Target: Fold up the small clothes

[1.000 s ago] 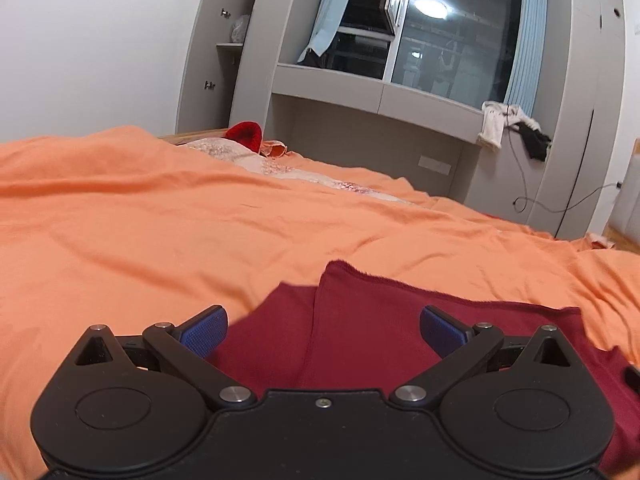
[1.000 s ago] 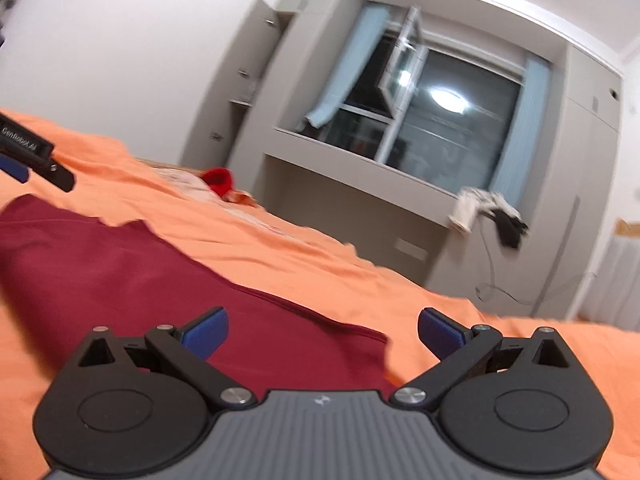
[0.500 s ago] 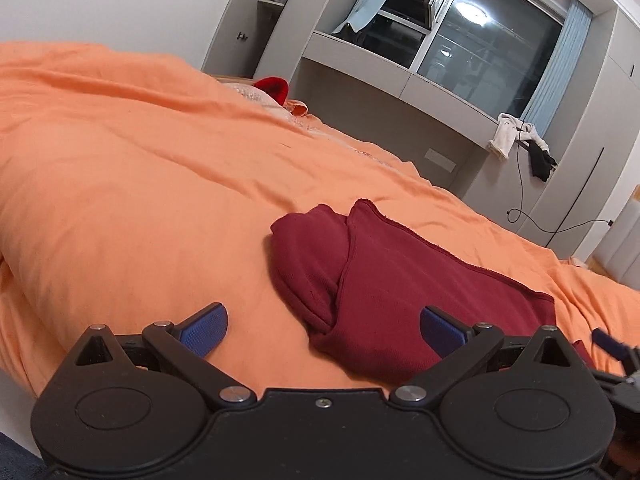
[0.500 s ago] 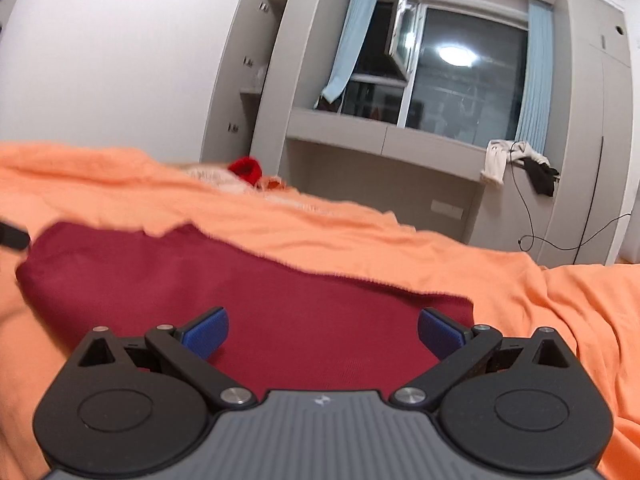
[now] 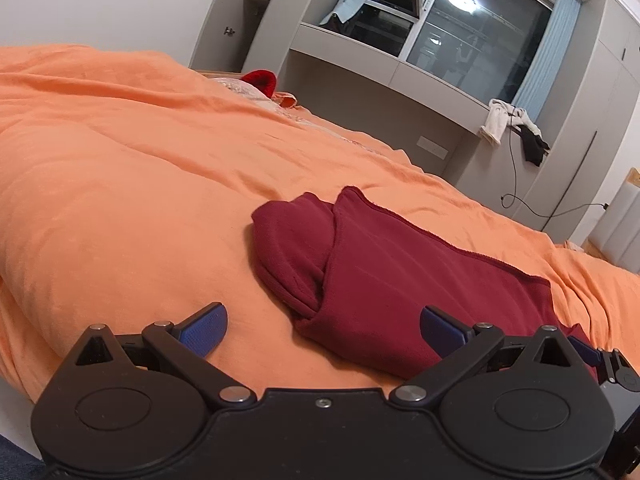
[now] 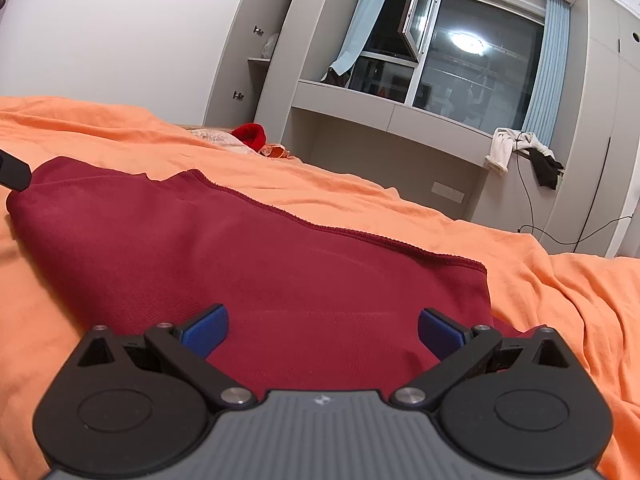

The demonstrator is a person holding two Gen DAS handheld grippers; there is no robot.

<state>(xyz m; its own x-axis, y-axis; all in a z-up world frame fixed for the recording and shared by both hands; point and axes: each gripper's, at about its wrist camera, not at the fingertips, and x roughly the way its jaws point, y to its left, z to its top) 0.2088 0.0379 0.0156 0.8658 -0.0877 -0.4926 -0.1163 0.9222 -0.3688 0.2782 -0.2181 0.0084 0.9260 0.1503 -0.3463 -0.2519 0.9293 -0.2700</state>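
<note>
Since 1 s ago both grippers have drawn back from the dark red garment (image 5: 400, 272), which now lies in fuller view on the orange duvet (image 5: 120, 184). The left gripper (image 5: 323, 330) and right gripper (image 6: 323, 330) both stand wide and hold nothing. At least 1 fold looks done: a layer overlaps the left end. More folds may remain. The near edge hides behind the gripper bodies, and what kind of garment it is stays unclear

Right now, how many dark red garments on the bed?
1. The dark red garment lies partly folded on the orange duvet, ahead of both open grippers, left gripper and right gripper. More could be hidden out of frame.
</note>
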